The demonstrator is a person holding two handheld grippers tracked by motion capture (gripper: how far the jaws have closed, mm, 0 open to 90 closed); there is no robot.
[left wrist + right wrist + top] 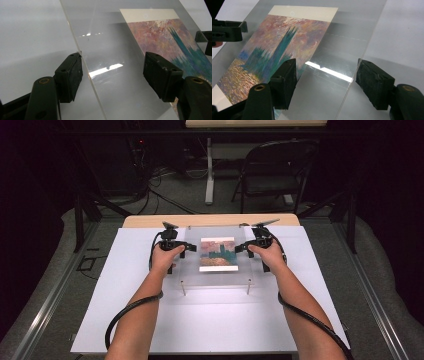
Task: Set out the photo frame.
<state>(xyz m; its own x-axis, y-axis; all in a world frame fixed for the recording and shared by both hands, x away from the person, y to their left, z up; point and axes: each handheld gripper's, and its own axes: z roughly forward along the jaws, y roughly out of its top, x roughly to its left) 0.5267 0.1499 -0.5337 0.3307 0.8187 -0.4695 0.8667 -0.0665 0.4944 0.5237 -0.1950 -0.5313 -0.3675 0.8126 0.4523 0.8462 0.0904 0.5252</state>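
The clear panel (218, 256) over a print (218, 254) sits mid-bench (125, 310). We see our left claw (186, 248) spread wide astride its left edge, our right claw (243, 247) spread astride its right edge, neither pinching.

Lab/recording setup: dark curtained room, loose cables (165, 195) on floor, folding chair (272, 172), aluminium frame rails (50, 295) around white tabletop (210, 320).

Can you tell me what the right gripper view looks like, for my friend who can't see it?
A clear plastic sheet lies over a colourful painting of dark towers by water. The right gripper has its two black fingers open, one on each side of the sheet's edge, not squeezing it. The left gripper pokes in at the far side.
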